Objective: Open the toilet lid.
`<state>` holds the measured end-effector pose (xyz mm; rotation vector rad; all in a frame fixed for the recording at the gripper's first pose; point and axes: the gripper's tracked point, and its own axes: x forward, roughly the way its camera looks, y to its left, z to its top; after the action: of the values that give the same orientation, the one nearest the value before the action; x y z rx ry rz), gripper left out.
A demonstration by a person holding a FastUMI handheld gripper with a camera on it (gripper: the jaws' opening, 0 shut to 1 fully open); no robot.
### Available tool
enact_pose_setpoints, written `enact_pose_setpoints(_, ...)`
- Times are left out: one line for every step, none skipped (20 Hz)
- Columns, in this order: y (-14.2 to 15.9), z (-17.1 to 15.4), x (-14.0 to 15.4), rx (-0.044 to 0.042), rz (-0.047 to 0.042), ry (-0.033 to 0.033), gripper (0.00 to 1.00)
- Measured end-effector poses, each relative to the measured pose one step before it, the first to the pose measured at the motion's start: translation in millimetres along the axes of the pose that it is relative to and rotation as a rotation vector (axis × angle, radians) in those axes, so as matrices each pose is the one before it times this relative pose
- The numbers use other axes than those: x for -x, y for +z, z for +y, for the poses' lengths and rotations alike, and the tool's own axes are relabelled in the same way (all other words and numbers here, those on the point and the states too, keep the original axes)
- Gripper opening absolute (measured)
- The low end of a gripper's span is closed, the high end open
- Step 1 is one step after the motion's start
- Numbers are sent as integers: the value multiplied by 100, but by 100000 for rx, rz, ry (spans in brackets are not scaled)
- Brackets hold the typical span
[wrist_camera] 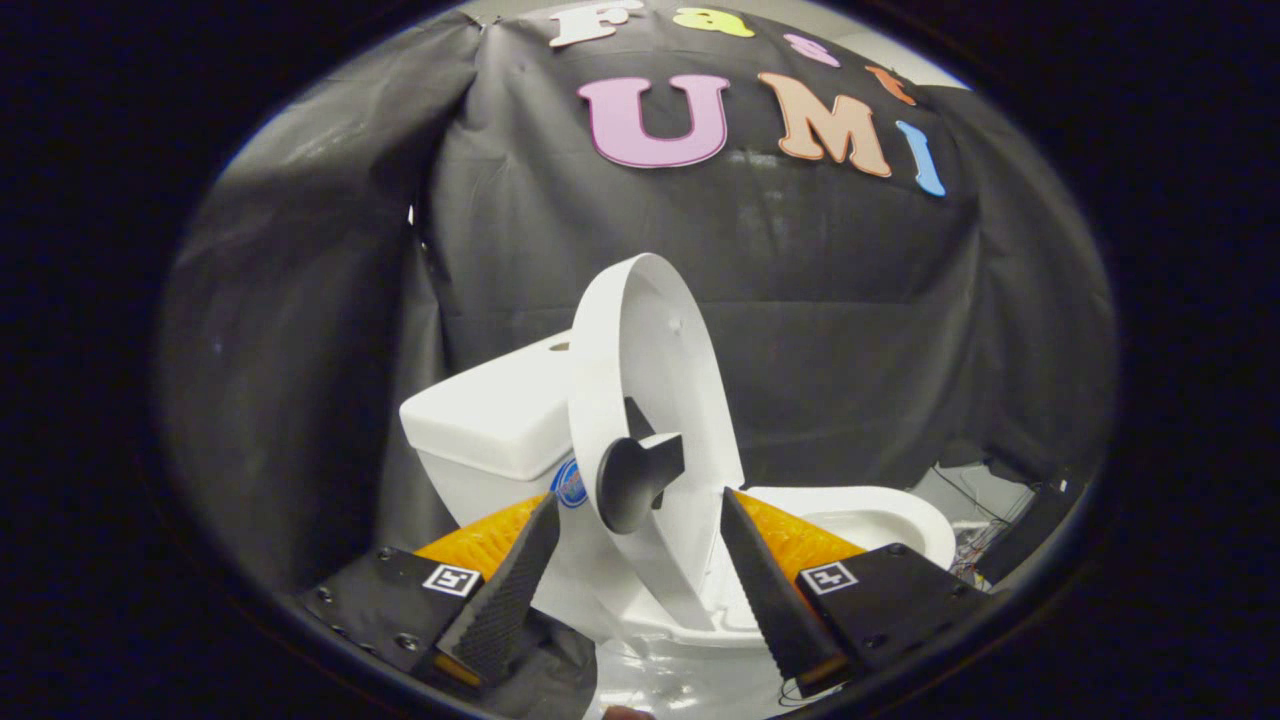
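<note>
- White tank [490,415] at left; a round blue sticker [568,487] below it, writing too small to read.
- Toilet lid [650,400] raised upright, its dark knob [635,480] just ahead of the spread fingers.
- Gripper [640,560] fingers apart, holding nothing.
- Bowl rim [880,510] beyond right finger.

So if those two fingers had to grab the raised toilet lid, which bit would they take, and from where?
Probably the dark knob sticking out of the toilet lid, which stands nearly upright over the bowl. It juts toward the gripper, just ahead of the open fingers, so coming straight forward and closing on its two sides looks simplest. The lid's thin rim would be harder to pinch.
</note>
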<state>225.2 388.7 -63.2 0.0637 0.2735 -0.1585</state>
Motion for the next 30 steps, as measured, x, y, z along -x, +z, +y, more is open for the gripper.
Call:
enact_pose_setpoints(173, -203, 364, 160, -444, 503, 100)
enact_pose_setpoints(17, -320, 350, 555, -391, 334, 100)
enact_pose_setpoints(44, -252, 382, 1016, -146, 470, 100)
enact_pose_setpoints(-140, -299, 427, 1404, -143, 430, 100)
enact_pose_setpoints(144, -269, 562, 991, -692, 597, 99)
enact_pose_setpoints(175, -383, 419, 1211, -771, 499, 99)
enact_pose_setpoints(133, -363, 472, 1084, -680, 165, 99)
enact_pose_setpoints(53, -286, 411, 515, -835, 912, 99)
enact_pose_setpoints(93, -231, 500, 433, -727, 1144, 99)
enact_pose_setpoints(17, -205, 482, -208, -508, 1261, 99)
enact_pose_setpoints(-24, -456, 531, -894, -677, 739, 99)
enact_pose_setpoints(-67, -471, 542, -936, -93, 773, 99)
enact_pose_setpoints(25, -353, 548, -288, -705, 1065, 99)
enact_pose_setpoints(-105, -471, 482, 1057, 19, 639, 99)
enact_pose_setpoints(-239, -715, 489, 2034, 858, 7, 99)
enact_pose_setpoints(-393, -705, 468, 2286, 804, 330, 99)
enact_pose_setpoints(-247, -662, 454, 1843, 673, 354, 99)
enact_pose_setpoints(-259, -784, 297, 1785, 328, -519, 100)
enact_pose_setpoints(-356, -964, 239, 2320, 529, -982, 100)
enact_pose_setpoints(-549, -784, 118, 1685, 833, -508, 100)
enact_pose_setpoints(-585, -539, 124, 1219, 1071, 246, 100)
enact_pose_setpoints(-577, -539, 127, 939, 976, 687, 100)
enact_pose_setpoints(-298, -559, 174, 612, 151, 466, 100)
enact_pose_setpoints(-232, -684, 323, 1271, -369, 256, 100)
enact_pose_setpoints(-194, -946, 332, 1326, -543, -539, 99)
enact_pose_setpoints(-245, -1176, 306, 953, -388, -945, 97)
enact_pose_setpoints(-133, -1127, 257, 198, -467, -576, 97)
enact_pose_setpoints(-182, -1178, 222, -522, -838, -861, 97)
enact_pose_setpoints(-15, -1405, 307, -1900, -1429, -1523, 97)
enact_pose_setpoints(189, -1174, 407, -2763, -2472, -158, 97)
